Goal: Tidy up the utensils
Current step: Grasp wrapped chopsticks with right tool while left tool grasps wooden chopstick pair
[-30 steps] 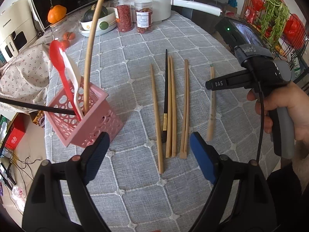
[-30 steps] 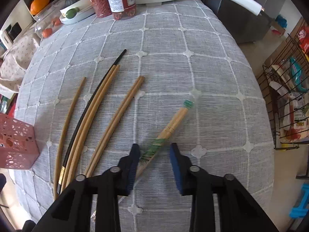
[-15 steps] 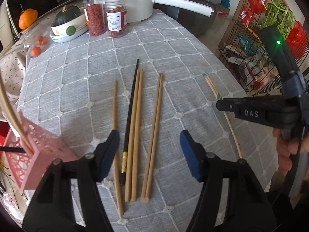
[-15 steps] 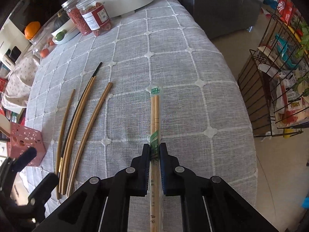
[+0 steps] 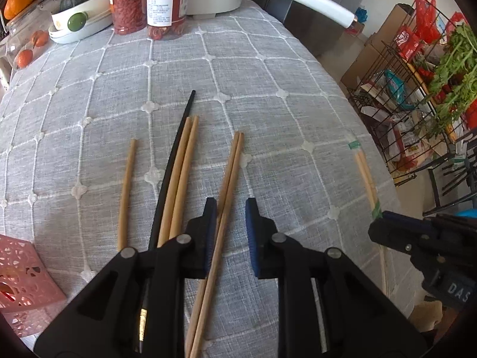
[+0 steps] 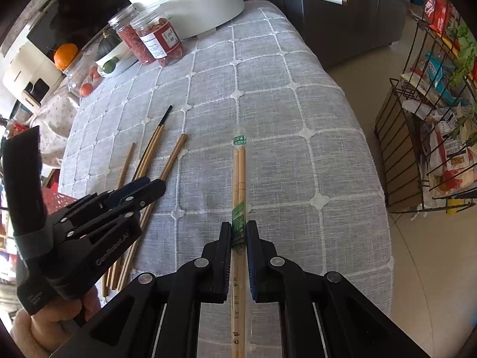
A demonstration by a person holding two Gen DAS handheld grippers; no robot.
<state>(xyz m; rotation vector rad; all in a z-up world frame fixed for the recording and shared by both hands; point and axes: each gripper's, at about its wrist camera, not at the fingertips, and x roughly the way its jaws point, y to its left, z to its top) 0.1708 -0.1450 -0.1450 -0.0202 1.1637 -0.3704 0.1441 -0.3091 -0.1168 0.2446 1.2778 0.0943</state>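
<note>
The table [image 5: 268, 68], under a grey checked cloth, carries several sets of chopsticks. Counted from the left wrist view: one single wooden chopstick [image 5: 126, 191] lying alone nearest the pink basket [image 5: 26, 271] at the table's left near corner; one black chopstick [image 5: 171, 179]; touching it, one wooden pair [image 5: 183, 173]; then, a little apart, a second wooden pair [image 5: 228, 191]; and well apart toward the table's right edge, one wrapped pair [image 5: 365, 176] in a clear sleeve with green print. That makes seven sticks in all, every one lying roughly lengthwise toward the far edge.

The left gripper [image 5: 229, 229] has its jaws just closing around the second wooden pair: the sticks run between the blue pads against the left pad, while a gap shows before the right pad, so the pinch is not complete. The right gripper [image 6: 238, 235] has its jaws pressed onto the wrapped pair at the green band, sticks pointing straight ahead.

Along the table's far edge stand two red-filled jars [image 5: 149, 0], one white pot [image 6: 190, 0] with a long handle, and one white bowl [image 5: 80, 21] of produce. A hand [image 6: 44, 328] grips the left tool.
</note>
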